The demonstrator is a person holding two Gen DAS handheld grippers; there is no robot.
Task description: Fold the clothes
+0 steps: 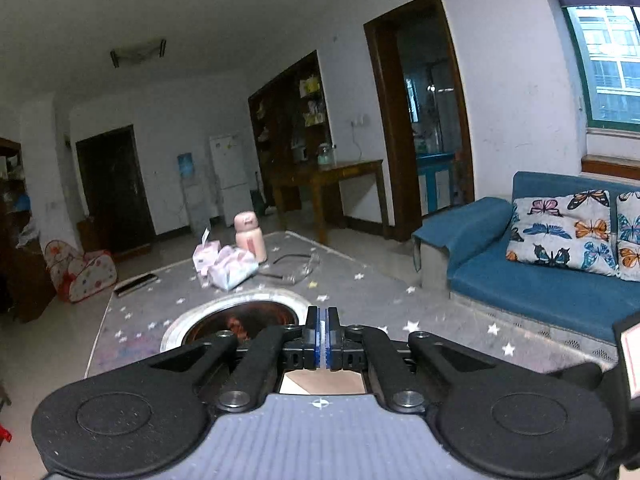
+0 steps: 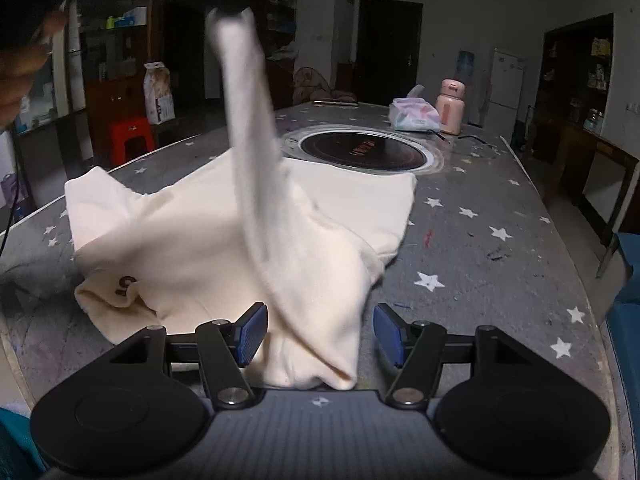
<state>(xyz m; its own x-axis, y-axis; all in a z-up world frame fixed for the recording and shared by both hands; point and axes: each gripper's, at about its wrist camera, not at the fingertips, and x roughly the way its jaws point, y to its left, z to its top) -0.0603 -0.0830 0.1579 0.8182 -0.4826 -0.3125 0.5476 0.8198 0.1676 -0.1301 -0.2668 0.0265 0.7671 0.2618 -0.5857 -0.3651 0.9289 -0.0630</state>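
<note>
R tongs (image 2: 320, 334): nearest the lens, blue pads (image 2: 251, 334) spread wide. A fold of the cream garment (image 2: 192, 240) sits between them; I can't tell if either pad touches it.

Cream garment: lies rumpled on the grey star-print surface (image 2: 500, 216), near edge. Dark print shows at its L side. One strip of it rises up and away to the top of the R view, blurred, where it meets a dark shape I take to be the L tool; the grip itself isn't clear there.

L tongs (image 1: 321, 330): I see pads pressed together, no gap. No cloth visible btwn them in the L view. They're held above the surface, aimed at the room.

Round inset hob (image 2: 362, 152): set in the surface, just beyond the garment's far edge.

Pink flask (image 2: 451, 108) & tissue pack (image 2: 414, 115): side by side, far end of surface.

Blue sofa (image 1: 540, 280) w/ butterfly cushion (image 1: 560, 232): R of surface in L view.
</note>
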